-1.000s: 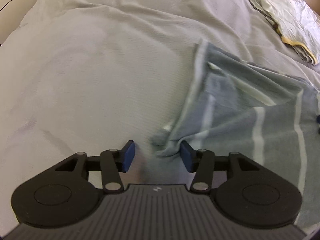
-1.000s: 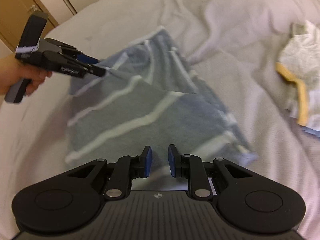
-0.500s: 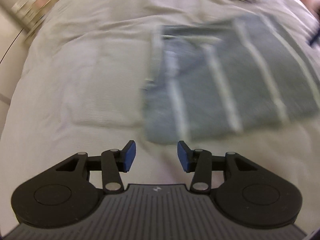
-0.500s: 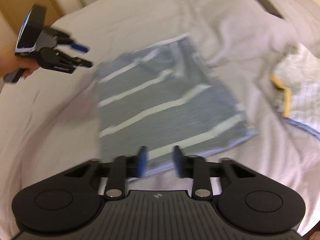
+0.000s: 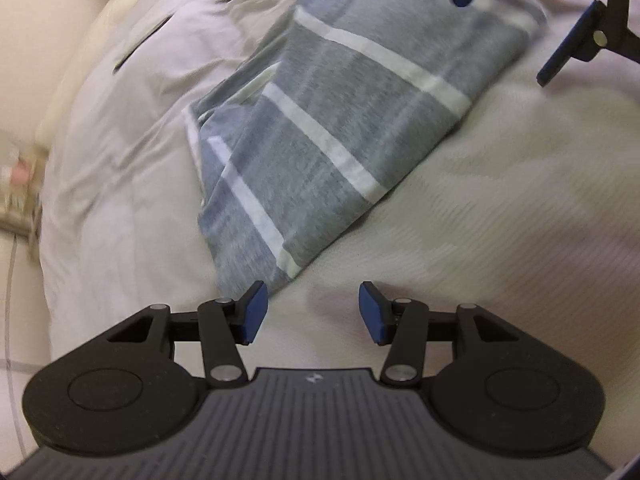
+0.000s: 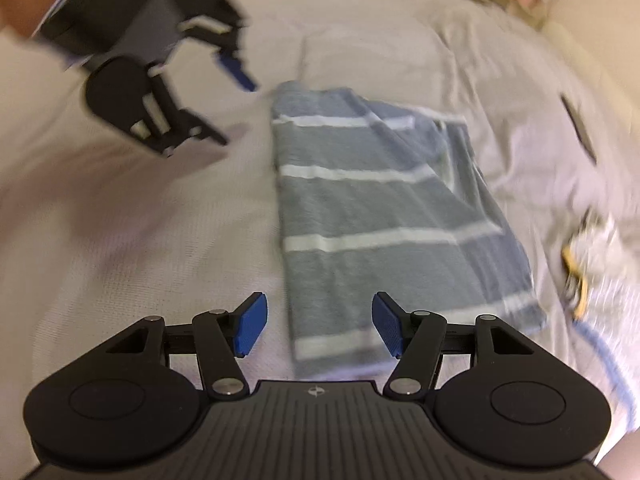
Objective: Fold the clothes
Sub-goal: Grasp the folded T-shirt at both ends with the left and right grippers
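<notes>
**Striped garment folded once, more folding likely left**

On the left, our left gripper hangs partly open and empty just off the near corner of the grey striped garment. The garment lies flat in a rough rectangle on the bed. Our right gripper has just been opening; its pads straddle the near hem without pressing. We judge another fold remains.

A wide bed with a pale, creased cover fills the room beside a cream wall.
</notes>
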Demonstrator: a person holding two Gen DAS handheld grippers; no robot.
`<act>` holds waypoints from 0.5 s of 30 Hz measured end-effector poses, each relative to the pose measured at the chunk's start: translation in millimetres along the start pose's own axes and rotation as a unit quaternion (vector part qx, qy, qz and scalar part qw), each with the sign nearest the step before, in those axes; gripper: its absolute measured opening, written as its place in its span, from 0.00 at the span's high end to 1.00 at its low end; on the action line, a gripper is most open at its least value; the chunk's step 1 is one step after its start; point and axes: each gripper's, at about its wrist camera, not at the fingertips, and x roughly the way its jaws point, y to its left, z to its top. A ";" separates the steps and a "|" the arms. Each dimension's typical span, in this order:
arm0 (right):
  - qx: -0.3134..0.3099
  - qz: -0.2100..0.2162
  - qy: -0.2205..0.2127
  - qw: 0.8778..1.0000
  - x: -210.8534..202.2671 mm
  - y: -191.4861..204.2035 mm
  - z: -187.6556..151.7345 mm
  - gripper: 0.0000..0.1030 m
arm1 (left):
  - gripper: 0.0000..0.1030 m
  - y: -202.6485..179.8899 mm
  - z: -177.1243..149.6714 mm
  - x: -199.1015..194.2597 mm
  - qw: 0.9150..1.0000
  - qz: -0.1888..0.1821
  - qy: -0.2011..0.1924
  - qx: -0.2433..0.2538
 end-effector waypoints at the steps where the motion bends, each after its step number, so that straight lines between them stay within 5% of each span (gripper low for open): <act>1: -0.015 -0.010 -0.003 1.000 3.8 9.4 0.6 0.41 | 0.56 -2.2 -1.5 6.8 1.000 0.002 -0.007 0.021; 10: -0.084 -0.075 0.019 0.993 45.8 37.9 -0.1 0.49 | 0.56 -19.6 -3.1 50.3 0.979 0.065 -0.059 0.186; 15: -0.089 -0.107 0.035 0.990 50.1 18.9 -7.4 0.58 | 0.74 -4.3 -1.8 70.5 0.976 0.095 -0.043 0.189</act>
